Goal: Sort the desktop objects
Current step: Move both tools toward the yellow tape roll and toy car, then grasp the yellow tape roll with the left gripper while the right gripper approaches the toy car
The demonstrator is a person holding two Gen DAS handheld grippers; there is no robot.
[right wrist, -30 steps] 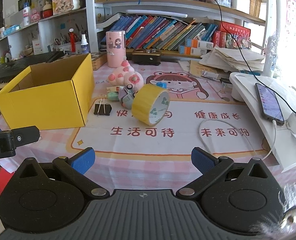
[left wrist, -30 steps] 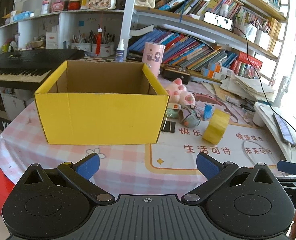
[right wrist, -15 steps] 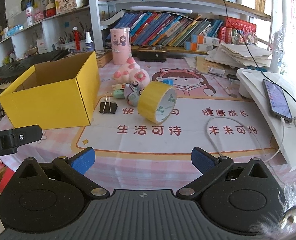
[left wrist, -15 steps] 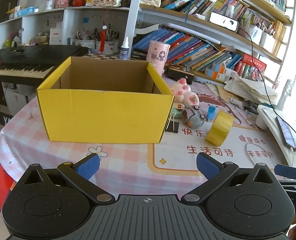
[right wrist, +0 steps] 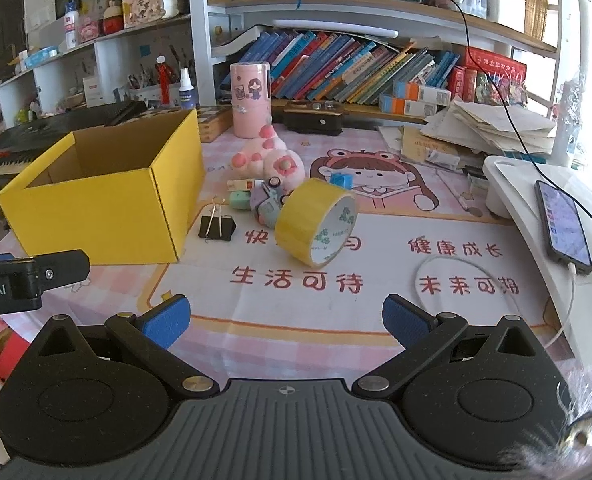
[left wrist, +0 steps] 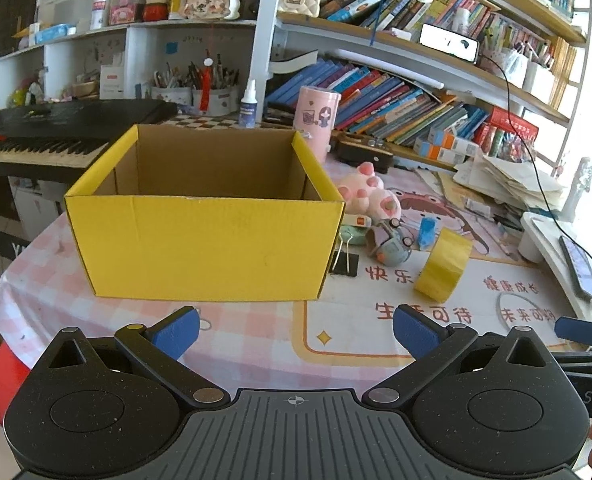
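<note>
The left tool [left wrist: 293, 326] is hovering low over the near edge of the tabletop [left wrist: 235, 340], its blue pads spread wide apart with nothing between them, and it is facing the front wall of the yellow box [left wrist: 203, 248]. The right tool [right wrist: 283, 318] is hanging beside it with its pads equally wide and empty, pointing toward the roll of yellow tape [right wrist: 316, 222].

The box is sitting open-topped on the left part of the pink checked cloth, and as far as its inside shows, nothing is lying in it. Just to its right a black binder clip [right wrist: 217, 227] is lying flat, near the box corner but not touching it. Behind the clip a small cluster is crowding together: a mint-green piece [right wrist: 240, 201], a grey-lilac toy [right wrist: 269, 206] leaning against the tape roll, and a small blue item [right wrist: 340, 181] behind the roll; I cannot quite make out what those small pieces are. A pink plush [right wrist: 269, 158] is resting further back, in front of a pink cylinder [right wrist: 251, 100].
</note>
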